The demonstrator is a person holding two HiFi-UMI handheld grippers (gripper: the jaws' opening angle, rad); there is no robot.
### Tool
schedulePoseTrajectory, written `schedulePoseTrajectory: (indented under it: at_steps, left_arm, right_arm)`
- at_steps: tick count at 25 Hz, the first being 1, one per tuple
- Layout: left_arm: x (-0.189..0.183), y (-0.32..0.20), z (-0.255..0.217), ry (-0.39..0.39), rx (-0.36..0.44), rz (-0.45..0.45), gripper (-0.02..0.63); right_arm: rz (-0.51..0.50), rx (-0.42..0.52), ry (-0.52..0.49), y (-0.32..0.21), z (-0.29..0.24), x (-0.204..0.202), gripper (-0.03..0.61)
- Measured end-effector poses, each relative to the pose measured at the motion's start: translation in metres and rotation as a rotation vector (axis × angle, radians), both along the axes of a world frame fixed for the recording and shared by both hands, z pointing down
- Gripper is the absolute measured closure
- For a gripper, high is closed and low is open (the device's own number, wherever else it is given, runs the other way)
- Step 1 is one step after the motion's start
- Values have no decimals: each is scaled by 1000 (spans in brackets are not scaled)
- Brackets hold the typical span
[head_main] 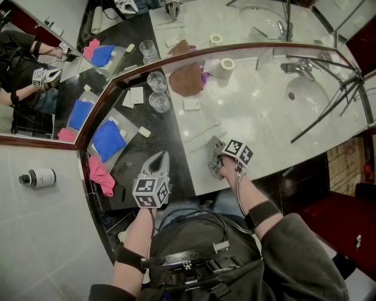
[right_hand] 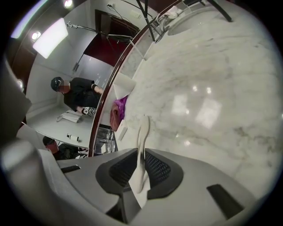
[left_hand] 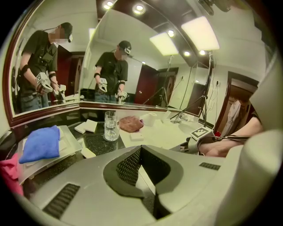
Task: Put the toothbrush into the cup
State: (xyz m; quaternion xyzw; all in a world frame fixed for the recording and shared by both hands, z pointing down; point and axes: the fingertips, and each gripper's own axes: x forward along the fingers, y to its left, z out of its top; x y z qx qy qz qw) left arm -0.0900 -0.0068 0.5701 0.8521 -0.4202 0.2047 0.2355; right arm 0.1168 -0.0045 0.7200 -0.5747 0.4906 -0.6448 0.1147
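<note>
The white toothbrush (right_hand: pixel 143 132) is clamped by its handle between the fingers of your right gripper (right_hand: pixel 142 155), with its head sticking out ahead, low over the pale marble surface (head_main: pixel 252 123). The glass cup (head_main: pixel 160 101) stands well apart on the dark surface (head_main: pixel 164 141). Your left gripper (left_hand: pixel 140 151) hovers over that dark part, fingers together and empty.

Bright, even indoor light coming from light panels (left_hand: pixel 200 33) and small spotlights (left_hand: pixel 138 8) overhead. Soft glare patches shining on marble counter (right_hand: pixel 208 110). Mirror (left_hand: pixel 132 66) repeating lamps. Black counter (head_main: pixel 158 147) reading dim, shadows falling faint. Fisheye bending straight edges in all views. Dark vignette ringing both gripper views. Toothbrush (right_hand: pixel 142 150) showing slightly soft, close to lens.
</note>
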Motion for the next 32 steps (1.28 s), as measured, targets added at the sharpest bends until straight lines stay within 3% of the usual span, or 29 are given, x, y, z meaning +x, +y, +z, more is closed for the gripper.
schedulePoseTrajectory:
  at_steps: [2, 11, 17, 20, 27, 32]
  left_arm:
    - [0, -2, 0, 2, -2, -2, 612]
    - [3, -8, 5, 9, -9, -1, 612]
    - [7, -11, 3, 20, -4, -5, 612]
    - [9, -14, -1, 26, 6, -10, 612]
    - [12, -21, -20, 44, 48, -39, 612]
    - [11, -19, -36, 50, 84, -69, 612]
  right_arm:
    - [4, -15, 2, -1, 2, 1, 446]
    - [15, -54, 8, 4, 7, 3, 403]
    - [-29, -60, 32, 6, 1, 2, 402]
    - [-69, -48, 63, 8, -7, 5, 410]
    - [-230, 71, 208, -7, -58, 24, 568]
    - [-404, 219, 377, -29, -108, 35, 572]
